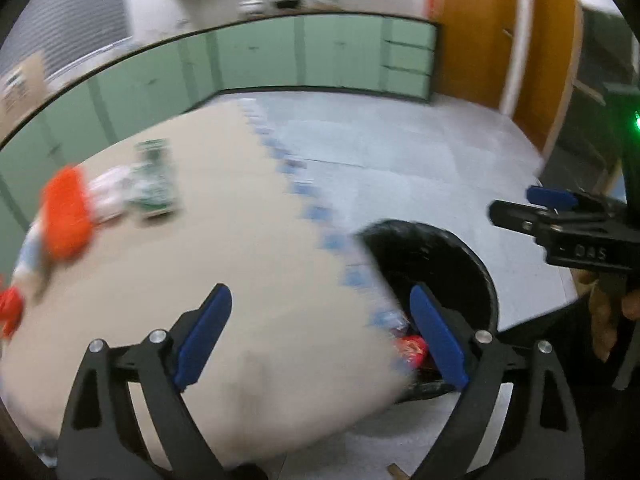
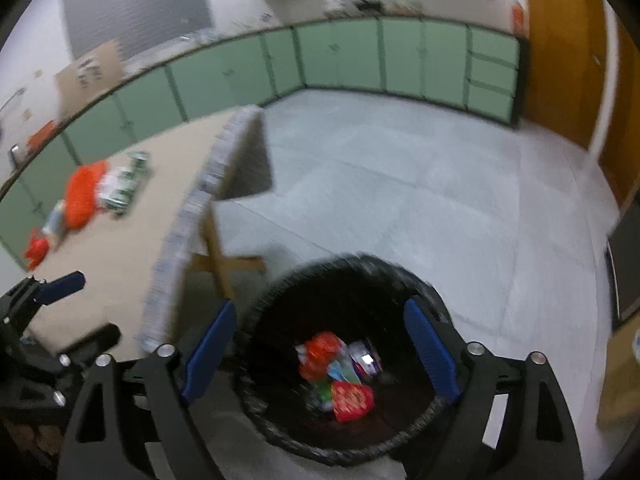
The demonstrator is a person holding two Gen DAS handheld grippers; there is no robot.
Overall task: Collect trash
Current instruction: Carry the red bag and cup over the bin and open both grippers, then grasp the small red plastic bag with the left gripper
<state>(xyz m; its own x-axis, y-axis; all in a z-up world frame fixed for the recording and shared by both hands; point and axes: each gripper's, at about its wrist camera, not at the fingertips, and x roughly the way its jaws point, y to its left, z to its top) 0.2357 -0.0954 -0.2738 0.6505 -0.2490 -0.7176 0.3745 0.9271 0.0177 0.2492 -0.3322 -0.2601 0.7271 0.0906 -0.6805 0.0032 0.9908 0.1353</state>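
A black bin stands on the floor beside the table; it holds several wrappers, among them a red packet. My right gripper is open and empty, right above the bin. My left gripper is open and empty over the table's near edge, with the bin to its right. On the table's far left lie an orange wrapper, a white packet and a green packet. They also show in the right wrist view. The right gripper shows in the left view.
Green cabinets run along the back wall. A wooden door is at the right. A cardboard box sits on the counter. The table has a blue patterned edge. Grey floor lies around the bin.
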